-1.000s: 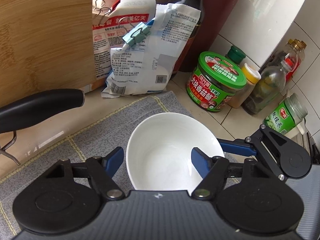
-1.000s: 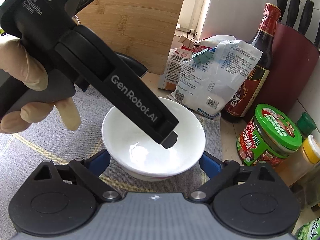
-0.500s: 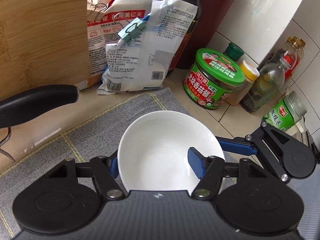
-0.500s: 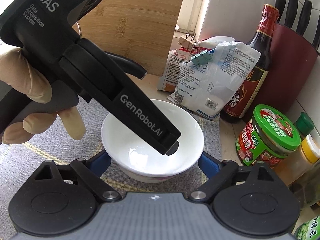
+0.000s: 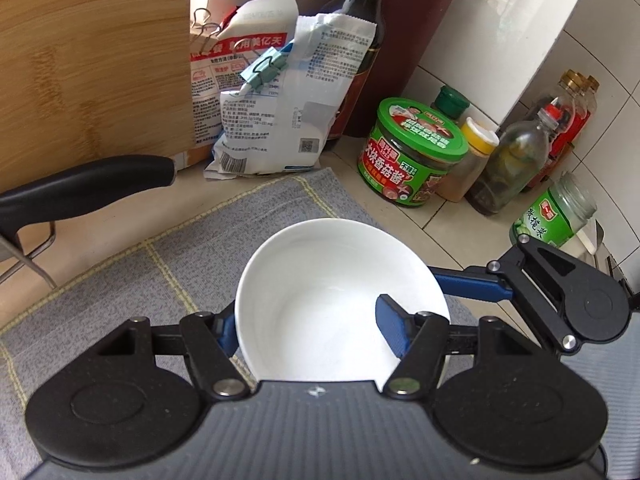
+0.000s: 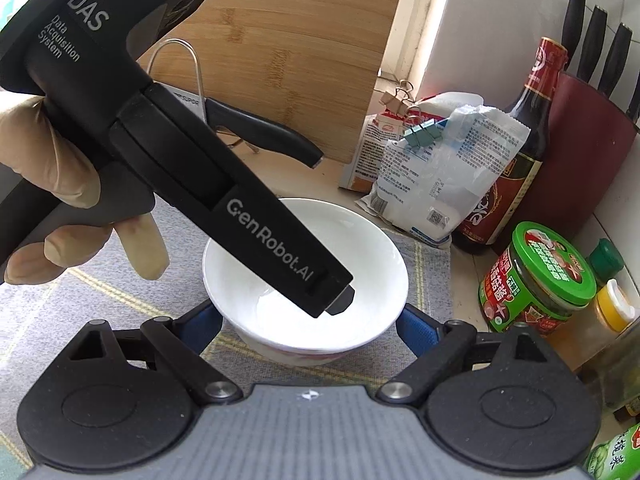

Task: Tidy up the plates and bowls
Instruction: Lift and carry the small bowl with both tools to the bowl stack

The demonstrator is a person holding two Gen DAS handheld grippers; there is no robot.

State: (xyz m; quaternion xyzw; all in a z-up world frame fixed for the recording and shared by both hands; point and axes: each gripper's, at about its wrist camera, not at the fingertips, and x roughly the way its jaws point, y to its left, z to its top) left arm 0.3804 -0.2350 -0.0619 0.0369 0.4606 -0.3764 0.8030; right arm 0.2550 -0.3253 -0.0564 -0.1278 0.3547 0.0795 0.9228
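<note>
Left wrist view: my left claw (image 5: 308, 322) straddles the near wall of the white bowl (image 5: 320, 280), one blue finger (image 5: 394, 330) inside the bowl, the other outside the rim, mostly hidden behind it. I judge this as the grasp step: jaws narrowed onto the wall, but I can't tell whether they actually pinch it, the contact is hidden. Right wrist view shows my right claw (image 6: 308, 326) spread wide, its blue fingers to either side of the bowl (image 6: 372, 264) low down and clear of it, holding nothing; the left tool's body crosses above the bowl, with my gloved left hand (image 6: 60, 200) on its handle. Bowl sits upright on the grey mat (image 5: 120, 280), near the mat's far corner, with the green-lidded jar (image 5: 416, 156) and the clipped bags (image 5: 272, 108) beyond it. Bowl looks empty, glossy white inside, faint reddish pattern low on the outside wall, no chips visible. Next move, my guess: confirm the pinch, lift straight up without tipping, keep clear of the jar. Glazed wall is probably slippery, so a firm squeeze is needed. No plates in view, so I can't say where it goes.
</note>
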